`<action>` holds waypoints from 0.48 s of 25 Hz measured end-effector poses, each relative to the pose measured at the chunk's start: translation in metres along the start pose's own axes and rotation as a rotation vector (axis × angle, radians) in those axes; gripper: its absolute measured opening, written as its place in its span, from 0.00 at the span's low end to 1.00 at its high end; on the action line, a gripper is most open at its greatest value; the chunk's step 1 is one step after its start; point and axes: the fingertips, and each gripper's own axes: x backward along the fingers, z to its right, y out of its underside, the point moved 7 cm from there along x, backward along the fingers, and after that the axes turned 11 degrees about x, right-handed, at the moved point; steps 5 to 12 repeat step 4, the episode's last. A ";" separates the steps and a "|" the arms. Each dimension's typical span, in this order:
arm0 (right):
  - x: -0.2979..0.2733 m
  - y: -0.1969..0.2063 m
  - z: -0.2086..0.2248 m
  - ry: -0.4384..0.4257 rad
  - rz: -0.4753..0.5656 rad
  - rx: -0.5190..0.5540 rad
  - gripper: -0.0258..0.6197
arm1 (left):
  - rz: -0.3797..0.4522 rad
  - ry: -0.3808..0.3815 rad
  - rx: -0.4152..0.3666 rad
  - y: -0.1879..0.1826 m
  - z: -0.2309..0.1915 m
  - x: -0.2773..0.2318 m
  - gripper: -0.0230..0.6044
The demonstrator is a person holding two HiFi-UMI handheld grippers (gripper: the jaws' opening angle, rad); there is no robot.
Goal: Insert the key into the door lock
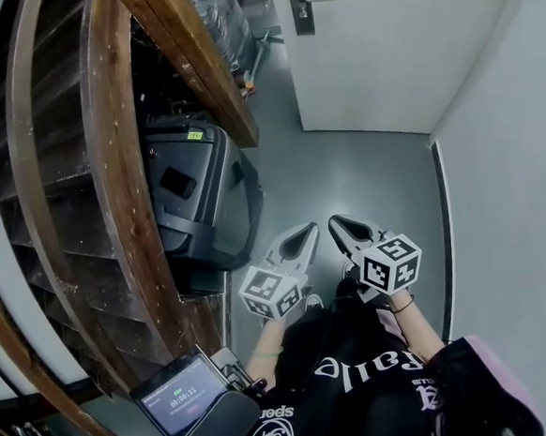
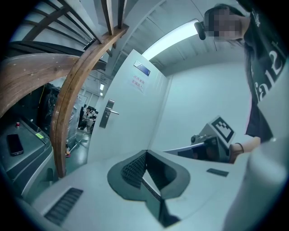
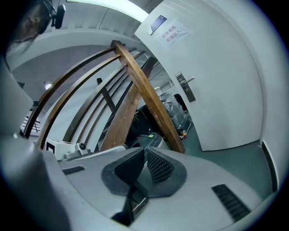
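Note:
The white door (image 1: 382, 53) stands ahead across the grey floor, with its metal handle and lock plate (image 1: 301, 3) at the top of the head view. I can see no key in any view. My left gripper (image 1: 311, 228) and right gripper (image 1: 334, 222) hang side by side low in front of the person, far short of the door. Both are shut, tips meeting, with nothing visible between them. The left gripper (image 2: 145, 154) looks toward the handle (image 2: 109, 113), with the right gripper's marker cube (image 2: 221, 130) beside it. The right gripper (image 3: 144, 150) sees the handle (image 3: 186, 85) up right.
A curved wooden stair rail (image 1: 119, 177) and its slanted beam (image 1: 199, 58) fill the left. A dark grey hard case (image 1: 201, 194) sits under them. A phone showing a timer (image 1: 183, 393) is at the lower left. A white wall (image 1: 516, 193) closes the right side.

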 end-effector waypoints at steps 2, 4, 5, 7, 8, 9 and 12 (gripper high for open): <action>-0.001 -0.001 -0.002 0.009 0.003 0.000 0.09 | -0.001 0.010 -0.002 -0.002 -0.001 0.001 0.04; -0.001 -0.002 -0.004 0.016 0.007 -0.001 0.09 | -0.003 0.019 -0.004 -0.004 -0.002 0.002 0.04; -0.001 -0.002 -0.004 0.016 0.007 -0.001 0.09 | -0.003 0.019 -0.004 -0.004 -0.002 0.002 0.04; -0.001 -0.002 -0.004 0.016 0.007 -0.001 0.09 | -0.003 0.019 -0.004 -0.004 -0.002 0.002 0.04; -0.001 -0.002 -0.004 0.016 0.007 -0.001 0.09 | -0.003 0.019 -0.004 -0.004 -0.002 0.002 0.04; -0.001 -0.002 -0.004 0.016 0.007 -0.001 0.09 | -0.003 0.019 -0.004 -0.004 -0.002 0.002 0.04; -0.001 -0.002 -0.004 0.016 0.007 -0.001 0.09 | -0.003 0.019 -0.004 -0.004 -0.002 0.002 0.04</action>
